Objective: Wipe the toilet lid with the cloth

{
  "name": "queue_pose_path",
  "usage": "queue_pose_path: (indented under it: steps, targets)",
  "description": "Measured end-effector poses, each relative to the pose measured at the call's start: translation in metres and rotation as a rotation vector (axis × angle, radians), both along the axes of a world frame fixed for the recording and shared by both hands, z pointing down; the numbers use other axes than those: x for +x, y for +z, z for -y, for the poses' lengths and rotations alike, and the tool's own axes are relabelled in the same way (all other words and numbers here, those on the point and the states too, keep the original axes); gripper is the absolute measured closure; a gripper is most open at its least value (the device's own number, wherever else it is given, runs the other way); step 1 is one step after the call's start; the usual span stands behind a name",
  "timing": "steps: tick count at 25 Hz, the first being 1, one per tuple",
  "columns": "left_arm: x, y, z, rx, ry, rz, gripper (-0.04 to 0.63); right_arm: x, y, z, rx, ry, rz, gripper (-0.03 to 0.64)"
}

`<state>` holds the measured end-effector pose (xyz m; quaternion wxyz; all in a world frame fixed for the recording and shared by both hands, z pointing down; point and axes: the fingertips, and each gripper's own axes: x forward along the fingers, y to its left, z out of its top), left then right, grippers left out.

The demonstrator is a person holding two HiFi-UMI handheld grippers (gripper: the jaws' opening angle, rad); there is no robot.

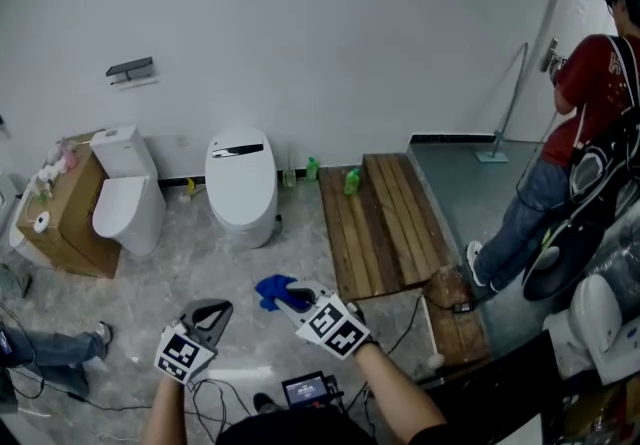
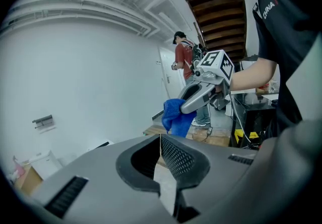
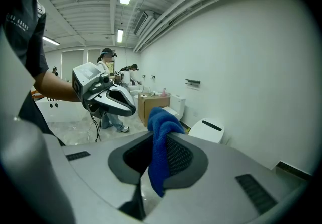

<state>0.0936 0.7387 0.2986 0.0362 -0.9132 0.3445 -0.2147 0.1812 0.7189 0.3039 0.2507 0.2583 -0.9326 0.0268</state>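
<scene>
The white toilet (image 1: 243, 195) stands against the far wall, its closed lid (image 1: 240, 168) running lengthwise from the wall toward the person. It lies ahead of both grippers and a little to their left, well apart across the floor. The blue cloth (image 1: 273, 289) hangs pinched in the fingers of the right gripper (image 1: 290, 297). The left gripper (image 1: 214, 310), near it, has its fingers closed on nothing. I'd judge the right hand must carry the cloth forward.
</scene>
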Motion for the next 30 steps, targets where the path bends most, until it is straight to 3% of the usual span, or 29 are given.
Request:
queue_pose_path:
  steps: [10,17,24,30]
  targets:
    - [0.023,0.000,0.020,-0.020,-0.066,-0.044,0.581,0.028,0.015,0.019,-0.030,-0.022,0.009,0.569]
    - [0.016,0.025,0.044,-0.068,-0.086,-0.066,0.581,0.026,0.028,0.043,-0.062,-0.028,0.057,0.569]
    - [-0.002,0.030,0.117,-0.070,-0.016,-0.110,0.581,0.001,0.042,0.104,-0.098,-0.011,0.055,0.569]
    - [-0.047,0.024,0.184,-0.090,0.056,-0.136,0.581,-0.041,0.029,0.171,-0.109,0.038,0.065,0.569]
